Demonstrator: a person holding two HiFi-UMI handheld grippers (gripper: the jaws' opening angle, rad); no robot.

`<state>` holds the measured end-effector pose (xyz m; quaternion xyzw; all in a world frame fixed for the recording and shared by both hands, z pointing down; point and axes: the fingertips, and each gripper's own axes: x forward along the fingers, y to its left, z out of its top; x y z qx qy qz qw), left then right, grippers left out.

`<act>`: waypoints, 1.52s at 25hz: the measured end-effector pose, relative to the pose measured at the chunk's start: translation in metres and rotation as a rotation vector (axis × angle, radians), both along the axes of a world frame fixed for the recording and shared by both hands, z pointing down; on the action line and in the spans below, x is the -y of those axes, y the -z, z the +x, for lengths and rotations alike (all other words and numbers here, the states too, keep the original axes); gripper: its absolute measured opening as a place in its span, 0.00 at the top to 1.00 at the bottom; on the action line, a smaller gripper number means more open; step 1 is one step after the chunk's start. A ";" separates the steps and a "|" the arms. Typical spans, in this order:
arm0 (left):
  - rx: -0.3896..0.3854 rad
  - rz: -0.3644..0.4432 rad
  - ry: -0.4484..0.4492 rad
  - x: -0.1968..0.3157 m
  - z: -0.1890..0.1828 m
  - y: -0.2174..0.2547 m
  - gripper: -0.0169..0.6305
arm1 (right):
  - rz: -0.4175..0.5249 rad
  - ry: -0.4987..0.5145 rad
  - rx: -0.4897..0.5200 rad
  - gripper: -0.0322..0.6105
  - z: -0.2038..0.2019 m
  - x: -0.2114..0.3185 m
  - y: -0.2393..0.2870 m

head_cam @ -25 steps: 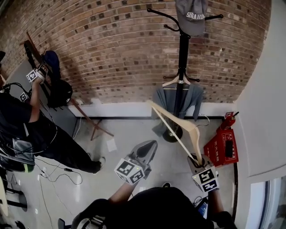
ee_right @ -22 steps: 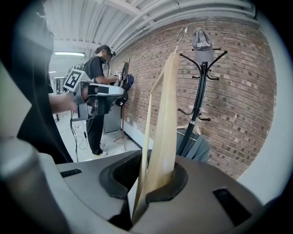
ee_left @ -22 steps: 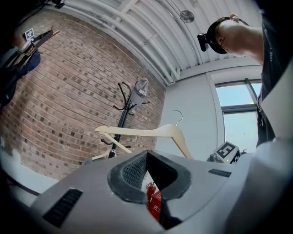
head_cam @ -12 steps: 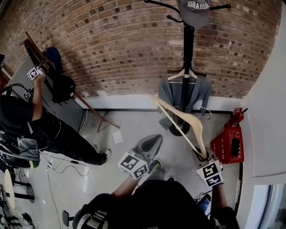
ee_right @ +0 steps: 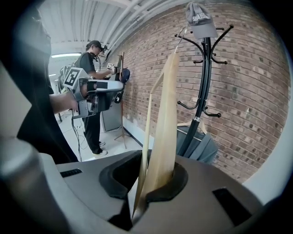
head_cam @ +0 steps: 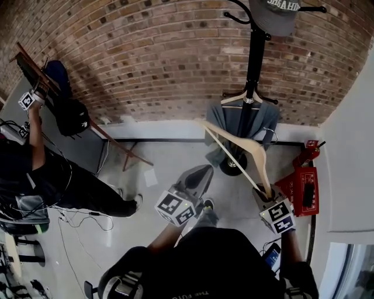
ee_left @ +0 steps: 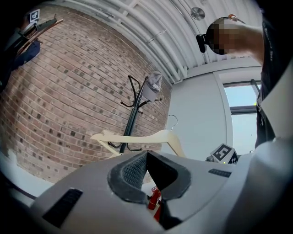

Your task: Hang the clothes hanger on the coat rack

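Closer now: we've carried the clothes hanger up to the coat rack — rack just beyond, far side. Right hand-held gripper clamps its near end, long axis slanting far-left; left hand-held gripper is closed, empty.

White capitals are showing on the grey cap atop the coat rack, reading roughly "SHAHI", the rest unclear. The cubes on the left gripper and right gripper are displaying letterless black-and-white square markers. White print on the wearer's dark shirt is coming out too small to read.
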<state>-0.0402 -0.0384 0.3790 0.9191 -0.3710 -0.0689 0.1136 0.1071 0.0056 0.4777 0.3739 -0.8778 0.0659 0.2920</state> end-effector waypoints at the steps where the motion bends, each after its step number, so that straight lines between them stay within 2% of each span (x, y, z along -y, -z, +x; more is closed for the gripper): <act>1: -0.004 -0.001 0.003 0.010 -0.004 0.001 0.95 | -0.004 0.001 -0.007 0.88 -0.003 0.009 0.001; 19: -0.018 0.001 -0.054 0.134 -0.040 0.000 0.95 | -0.026 -0.015 -0.048 0.88 -0.046 0.118 -0.008; 29: -0.045 -0.001 -0.061 0.174 -0.069 0.002 0.95 | -0.064 -0.021 -0.086 0.88 -0.069 0.145 -0.015; 38: -0.039 -0.032 -0.022 0.201 -0.076 -0.002 0.95 | -0.112 0.006 -0.119 0.88 -0.065 0.167 -0.033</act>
